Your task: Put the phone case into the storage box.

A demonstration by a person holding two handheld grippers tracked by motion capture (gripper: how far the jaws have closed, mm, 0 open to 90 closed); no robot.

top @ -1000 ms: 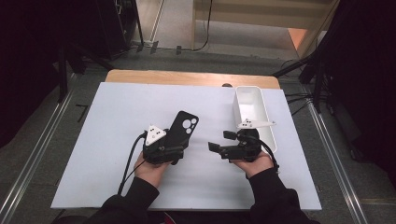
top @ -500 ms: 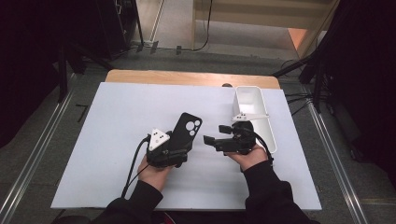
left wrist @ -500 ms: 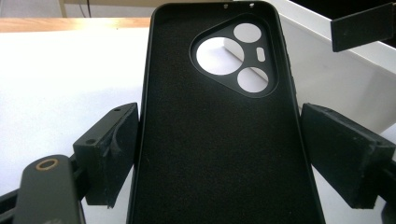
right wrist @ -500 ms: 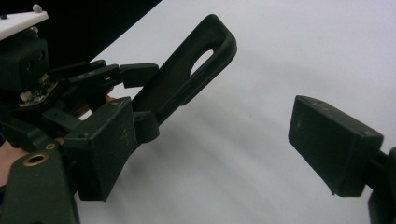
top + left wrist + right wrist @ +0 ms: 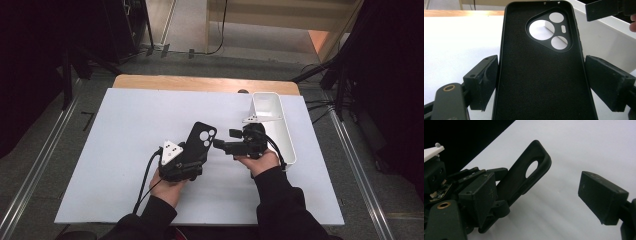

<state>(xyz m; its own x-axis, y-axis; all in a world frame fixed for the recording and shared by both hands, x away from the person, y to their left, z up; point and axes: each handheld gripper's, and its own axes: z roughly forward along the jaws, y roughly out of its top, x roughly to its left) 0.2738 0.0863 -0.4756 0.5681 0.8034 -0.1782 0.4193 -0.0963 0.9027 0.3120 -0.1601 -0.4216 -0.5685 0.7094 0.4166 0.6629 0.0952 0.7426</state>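
A black phone case (image 5: 198, 145) is held in the left gripper (image 5: 186, 161) above a white table (image 5: 125, 150), its two sides clamped between the black pads. In the left gripper view the case (image 5: 541, 72) is seen with its soft inner face toward the camera, the pads (image 5: 482, 81) pressed against its long edges near the lower half. The long axis of the case runs straight out along the gripper's own line, away from the person and slightly toward the right of the high view. The end with the camera cut-out (image 5: 550, 28) is pointed away from the hand, toward the far side of the table.

The right gripper (image 5: 225, 146) is held just to the right of the case, turned sideways so that its jaws face left toward the case's far end. Its jaws are stood apart with nothing between them; in the right gripper view the case (image 5: 524, 176) is seen edge-on past one jaw, tilted up from the left gripper (image 5: 461, 195), with bare table showing in the gap.

A white rectangular bin (image 5: 280, 130) is set along the table's right side, just behind the right gripper. A strip of wood (image 5: 200, 82) is visible along the table's far edge.
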